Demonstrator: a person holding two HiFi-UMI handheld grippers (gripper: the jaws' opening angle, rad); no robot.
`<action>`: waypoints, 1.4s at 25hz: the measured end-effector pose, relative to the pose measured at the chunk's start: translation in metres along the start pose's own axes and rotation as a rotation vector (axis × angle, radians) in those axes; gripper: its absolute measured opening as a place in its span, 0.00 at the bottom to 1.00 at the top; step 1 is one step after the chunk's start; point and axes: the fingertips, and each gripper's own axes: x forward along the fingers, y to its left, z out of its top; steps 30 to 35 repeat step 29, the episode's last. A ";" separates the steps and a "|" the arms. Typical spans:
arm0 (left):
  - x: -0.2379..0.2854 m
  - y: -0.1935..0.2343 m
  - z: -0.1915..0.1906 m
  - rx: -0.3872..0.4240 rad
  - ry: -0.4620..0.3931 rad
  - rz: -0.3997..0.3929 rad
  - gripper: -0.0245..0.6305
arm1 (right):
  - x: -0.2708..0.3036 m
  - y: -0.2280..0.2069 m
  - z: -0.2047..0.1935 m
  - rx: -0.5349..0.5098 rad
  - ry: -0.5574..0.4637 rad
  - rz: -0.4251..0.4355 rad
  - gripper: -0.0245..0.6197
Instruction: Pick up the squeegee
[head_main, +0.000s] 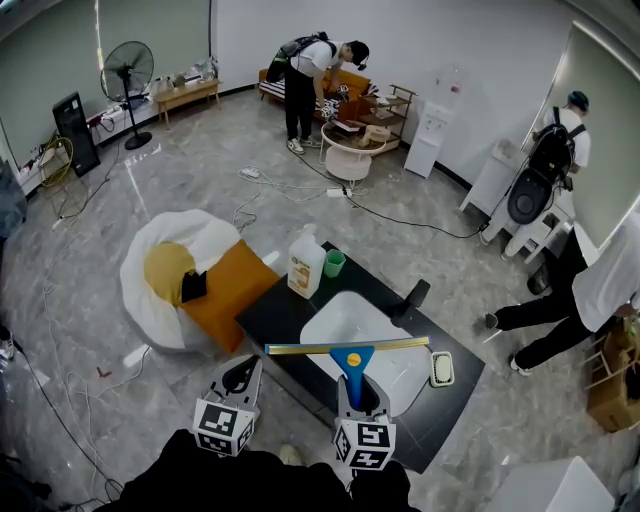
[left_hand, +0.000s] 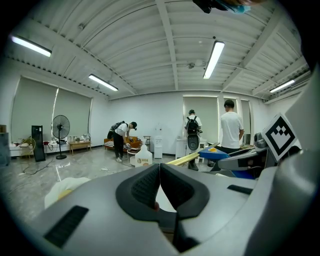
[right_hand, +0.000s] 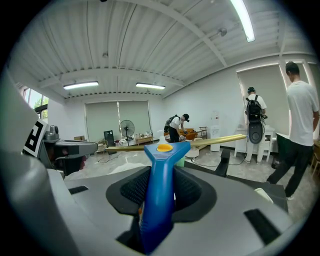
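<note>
The squeegee (head_main: 350, 352) has a blue handle and a long yellow blade (head_main: 345, 346). My right gripper (head_main: 358, 393) is shut on the handle and holds the tool above the white basin (head_main: 335, 322) of the black counter. In the right gripper view the blue handle (right_hand: 159, 190) stands between the pads, with the yellow blade (right_hand: 210, 141) lying crosswise ahead. My left gripper (head_main: 238, 378) hangs to the left of the counter, shut with nothing in it. From the left gripper view, its pads (left_hand: 159, 184) meet, and the squeegee (left_hand: 215, 152) shows at the right.
On the black counter (head_main: 275, 310) stand a large soap jug (head_main: 305, 263), a green cup (head_main: 334, 263), a black faucet (head_main: 412, 297) and a sponge (head_main: 441, 368). A white beanbag (head_main: 165, 262) with orange and yellow cushions lies left. Cables cross the floor. Several people stand at the back and right.
</note>
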 end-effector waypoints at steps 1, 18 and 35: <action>0.001 0.000 0.000 0.000 0.000 0.000 0.07 | 0.000 -0.001 0.001 0.000 -0.002 0.000 0.26; 0.002 0.001 -0.001 0.000 -0.004 -0.006 0.07 | 0.001 -0.002 0.004 -0.003 -0.014 -0.006 0.26; -0.009 0.002 0.002 0.000 -0.008 -0.005 0.07 | -0.008 0.007 0.007 -0.007 -0.019 -0.005 0.26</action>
